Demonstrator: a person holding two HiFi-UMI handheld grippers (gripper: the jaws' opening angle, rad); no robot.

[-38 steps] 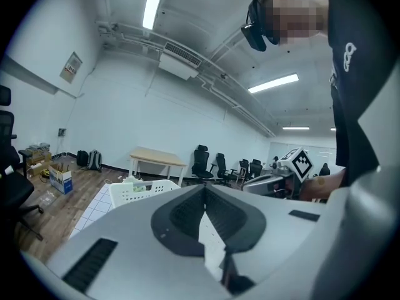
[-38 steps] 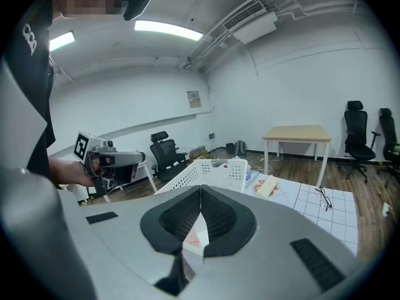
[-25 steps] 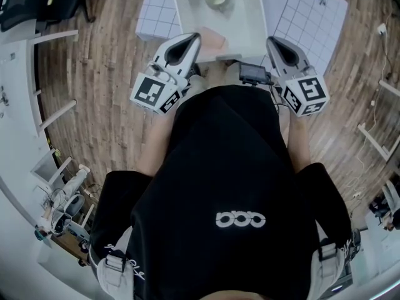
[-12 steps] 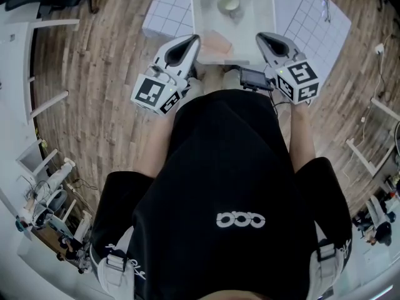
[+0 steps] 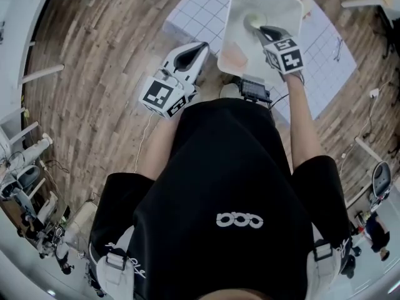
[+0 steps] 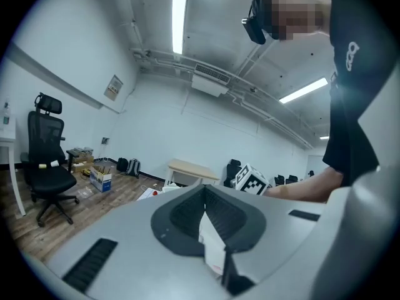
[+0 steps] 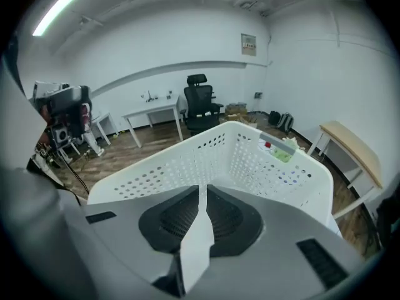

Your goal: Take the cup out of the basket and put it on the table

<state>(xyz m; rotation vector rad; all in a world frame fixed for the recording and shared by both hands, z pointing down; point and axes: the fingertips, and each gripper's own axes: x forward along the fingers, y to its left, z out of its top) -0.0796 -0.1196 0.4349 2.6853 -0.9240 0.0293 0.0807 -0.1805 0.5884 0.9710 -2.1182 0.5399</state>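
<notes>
Although a looped white logo [image 5: 240,219] marks the person's black shirt in the head view, no letters can be read; the pale round cup [image 5: 253,20] lies in the white basket [image 5: 294,5], the right tool [image 5: 263,30] close over it and the left tool [image 5: 200,47] apart above the wood floor [image 5: 94,80]. Left gripper view: jaws pressed together on nothing, wall notice [image 6: 113,87] too small to read. Right gripper view: jaws likewise closed and empty, the basket's perforated wall directly ahead, an office chair [image 7: 199,108] beyond.
</notes>
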